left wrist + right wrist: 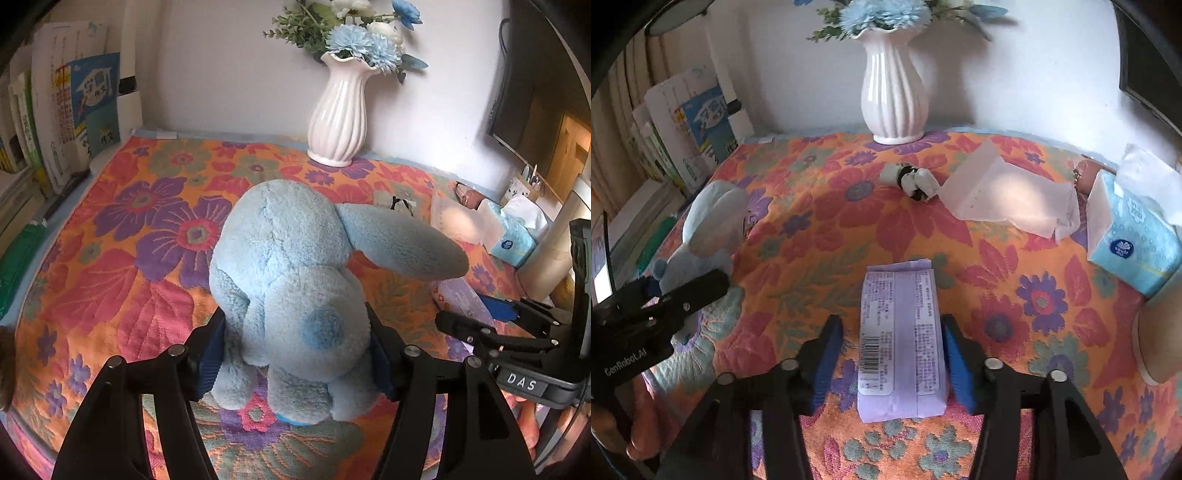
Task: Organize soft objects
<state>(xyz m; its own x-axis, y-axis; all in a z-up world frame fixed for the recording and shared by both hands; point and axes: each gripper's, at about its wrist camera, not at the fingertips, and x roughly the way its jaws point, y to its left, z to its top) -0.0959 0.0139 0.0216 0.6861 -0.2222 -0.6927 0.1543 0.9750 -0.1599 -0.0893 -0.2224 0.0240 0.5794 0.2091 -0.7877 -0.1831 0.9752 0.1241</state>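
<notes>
A light blue plush rabbit (295, 280) sits on the floral cloth (122, 258) with its back and round tail toward me. My left gripper (295, 332) is shut on its lower body, one blue pad pressing into the fur on each side. In the right wrist view the rabbit (713, 218) shows at the left edge. A flat purple tissue pack (901, 339) lies lengthwise between the fingers of my right gripper (890, 332). Cloth shows between the pack and the left pad, so the jaws stand open around it. The pack (458, 295) also shows beside the rabbit.
A white ribbed vase (894, 92) of blue flowers stands at the back by the wall. Books (66, 110) lean at the left. A small black-and-white toy (916, 181), a translucent white bag (1008, 192) and a blue tissue box (1137, 243) lie at the right.
</notes>
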